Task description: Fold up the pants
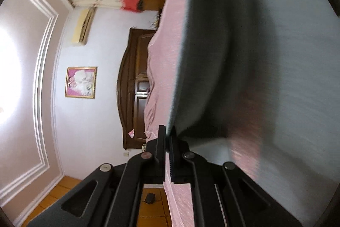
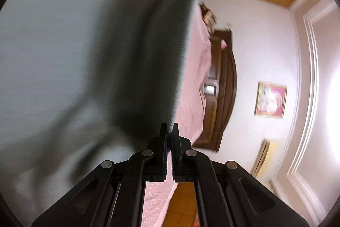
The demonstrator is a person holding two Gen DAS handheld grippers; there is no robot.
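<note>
Grey pants (image 1: pixel 212 56) hang taut, edge pinched between both tools, blurred

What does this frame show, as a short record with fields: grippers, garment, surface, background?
left gripper: shut on pants edge
right gripper: shut on the same edge
pants: grey, edge stretched between both grippers, blurred
surface: pink bed
background: dark wood headboard, framed picture on the wall, orange floor
fold: progress cannot be told
</note>
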